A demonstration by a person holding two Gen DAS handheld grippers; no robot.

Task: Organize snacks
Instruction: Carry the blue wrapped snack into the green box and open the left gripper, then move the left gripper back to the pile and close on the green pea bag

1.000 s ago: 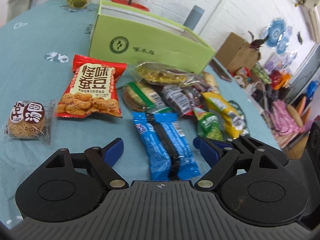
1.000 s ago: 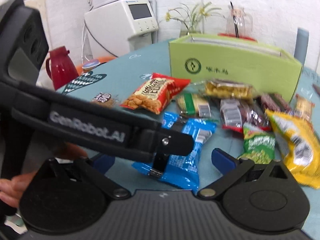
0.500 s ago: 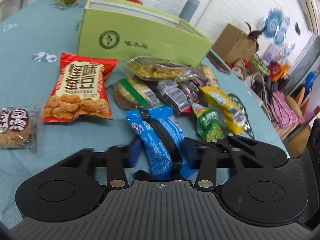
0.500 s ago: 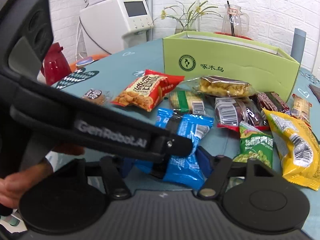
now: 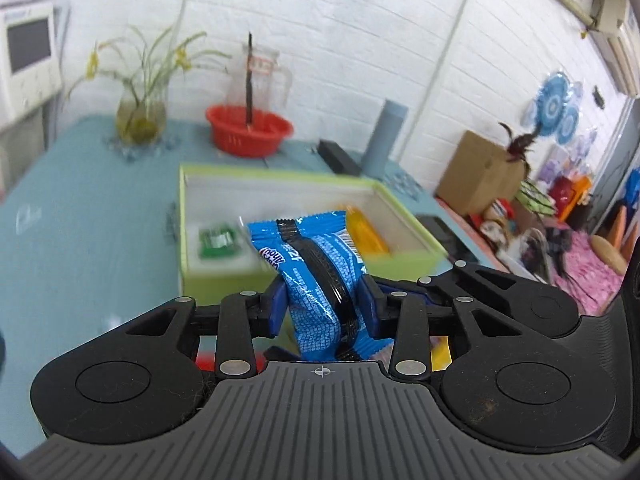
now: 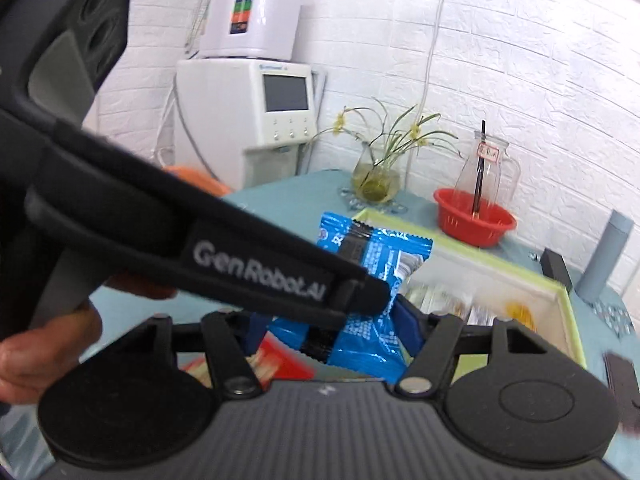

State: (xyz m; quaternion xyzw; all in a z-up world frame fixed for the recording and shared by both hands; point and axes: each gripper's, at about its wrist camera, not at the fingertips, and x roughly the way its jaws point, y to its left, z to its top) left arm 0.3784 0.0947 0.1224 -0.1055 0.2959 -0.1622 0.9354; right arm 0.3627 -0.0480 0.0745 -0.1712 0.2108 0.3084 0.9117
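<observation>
Green box [image 5: 280, 276] open-topped; left tongs [image 6: 224, 256] cross right view.

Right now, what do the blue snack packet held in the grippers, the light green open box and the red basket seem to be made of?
Blue snack packet: thin glossy plastic film, judging by its crinkles, highlights and serrated sealed edge.
Light green open box: probably matte cardboard with a white inside; no shine, stiff straight walls.
Red basket: apparently moulded plastic, smooth, with fine slotted sides.

Each camera sits just behind its own tool, looking forward and a bit down, close above the desk [image 5: 80, 208]. Both see the green box [image 5: 304, 276] near 12 o'clock, the red basket [image 6: 474, 220] and the white brick wall [image 6: 520, 60].
</observation>
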